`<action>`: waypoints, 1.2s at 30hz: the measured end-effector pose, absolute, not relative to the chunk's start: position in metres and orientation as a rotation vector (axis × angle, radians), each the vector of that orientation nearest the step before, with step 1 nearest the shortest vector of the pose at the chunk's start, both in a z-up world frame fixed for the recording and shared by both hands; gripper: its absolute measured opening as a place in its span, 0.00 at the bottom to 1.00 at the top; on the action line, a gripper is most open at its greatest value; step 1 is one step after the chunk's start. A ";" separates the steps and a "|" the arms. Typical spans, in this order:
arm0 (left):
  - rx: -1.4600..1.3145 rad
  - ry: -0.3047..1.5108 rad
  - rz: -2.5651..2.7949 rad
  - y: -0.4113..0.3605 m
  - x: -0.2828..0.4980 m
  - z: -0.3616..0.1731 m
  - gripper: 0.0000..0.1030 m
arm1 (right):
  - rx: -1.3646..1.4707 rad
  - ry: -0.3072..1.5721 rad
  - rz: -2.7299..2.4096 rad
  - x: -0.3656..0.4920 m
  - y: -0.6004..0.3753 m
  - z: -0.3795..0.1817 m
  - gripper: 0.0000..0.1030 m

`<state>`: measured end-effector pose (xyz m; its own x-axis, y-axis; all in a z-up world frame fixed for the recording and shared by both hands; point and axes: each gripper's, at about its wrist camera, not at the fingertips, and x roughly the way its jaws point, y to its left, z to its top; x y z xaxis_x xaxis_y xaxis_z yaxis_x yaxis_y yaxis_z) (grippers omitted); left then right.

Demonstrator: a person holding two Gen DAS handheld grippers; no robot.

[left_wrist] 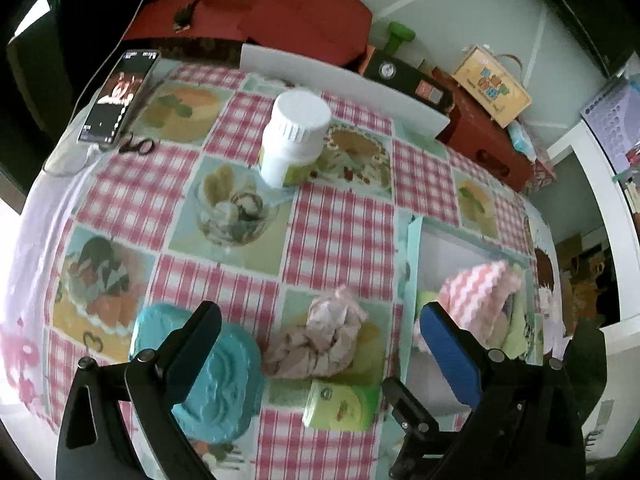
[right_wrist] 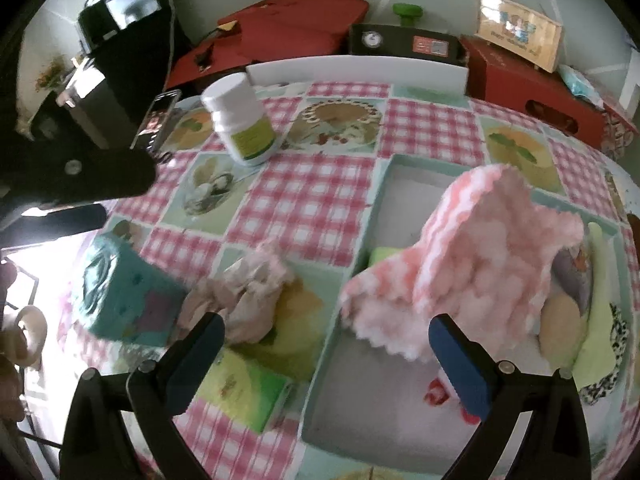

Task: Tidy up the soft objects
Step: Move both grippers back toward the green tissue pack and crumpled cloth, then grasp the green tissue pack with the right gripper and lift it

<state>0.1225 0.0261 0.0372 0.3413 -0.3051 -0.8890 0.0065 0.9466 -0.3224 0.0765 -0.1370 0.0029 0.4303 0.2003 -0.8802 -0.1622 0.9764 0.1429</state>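
A crumpled pale pink cloth [left_wrist: 320, 336] lies on the checked tablecloth between the fingers of my open, empty left gripper [left_wrist: 320, 336]; it also shows in the right wrist view [right_wrist: 244, 300]. A fluffy pink-and-white zigzag cloth [right_wrist: 472, 264] drapes over the edge of a shallow teal-rimmed box [right_wrist: 384, 184], which also holds a green cloth [right_wrist: 600, 320] and other soft items. My right gripper [right_wrist: 324, 344] is open and empty, just in front of the box's near corner. The box and pink-and-white cloth [left_wrist: 476, 292] show at the right of the left wrist view.
A white pill bottle [left_wrist: 292, 140] stands mid-table. A teal pouch [left_wrist: 216, 376] and a green packet [left_wrist: 340, 404] lie near the left gripper. A phone [left_wrist: 116, 96] and scissors [left_wrist: 136, 146] sit far left. Red bags and boxes [right_wrist: 532, 92] line the back edge.
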 end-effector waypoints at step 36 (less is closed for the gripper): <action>-0.342 1.269 -0.156 0.088 0.019 0.028 0.95 | -0.159 1.171 0.405 0.037 -0.083 -0.018 0.90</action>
<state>0.0185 0.0883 0.0282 0.2953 -0.3016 -0.9066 -0.0723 0.9391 -0.3359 0.0370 -0.0833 -0.0177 0.3272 0.2264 -0.9174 -0.3894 0.9169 0.0873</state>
